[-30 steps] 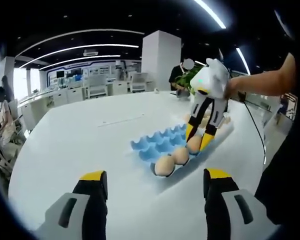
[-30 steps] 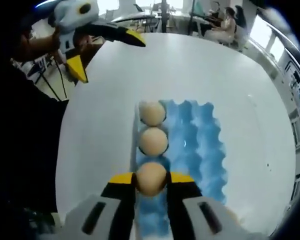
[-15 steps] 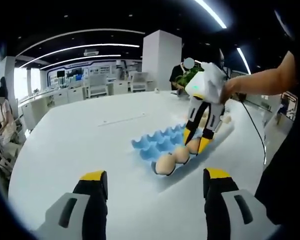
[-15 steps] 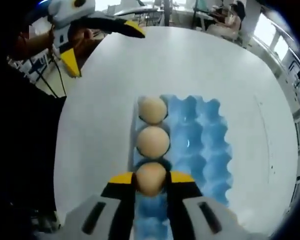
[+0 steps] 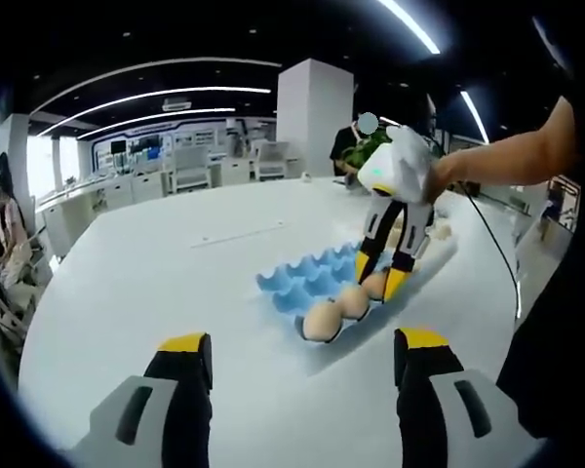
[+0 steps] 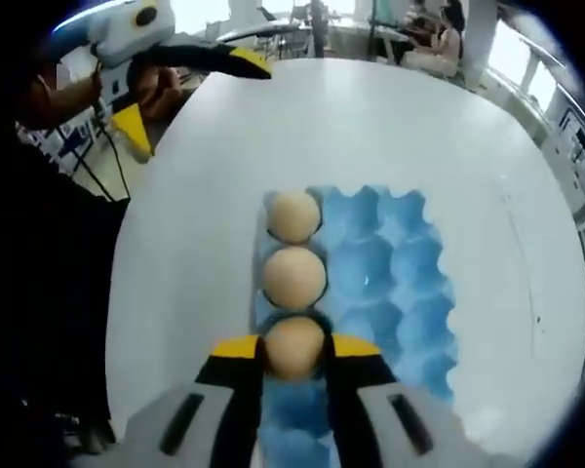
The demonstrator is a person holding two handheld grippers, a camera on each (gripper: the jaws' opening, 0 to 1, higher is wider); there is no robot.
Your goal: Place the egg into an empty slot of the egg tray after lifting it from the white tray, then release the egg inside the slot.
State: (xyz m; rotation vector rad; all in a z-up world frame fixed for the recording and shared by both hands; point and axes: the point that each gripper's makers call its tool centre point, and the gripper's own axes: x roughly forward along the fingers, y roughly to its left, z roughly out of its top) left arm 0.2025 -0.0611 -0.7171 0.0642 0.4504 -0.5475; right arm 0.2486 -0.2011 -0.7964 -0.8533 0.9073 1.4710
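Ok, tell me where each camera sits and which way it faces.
Left gripper view: rides the left gripper, low over the white table, facing across it to the blue egg tray; own jaws apart, a person's forearm at right.
Right gripper view: rides the right gripper, looking down on the tray; own jaws clamp an egg.
Shared: tray, its eggs, each other's gripper.

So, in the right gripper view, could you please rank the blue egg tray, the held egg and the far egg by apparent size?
1. Blue egg tray.
2. Held egg between the right gripper jaws, though nearness may inflate it.
3. Far egg.
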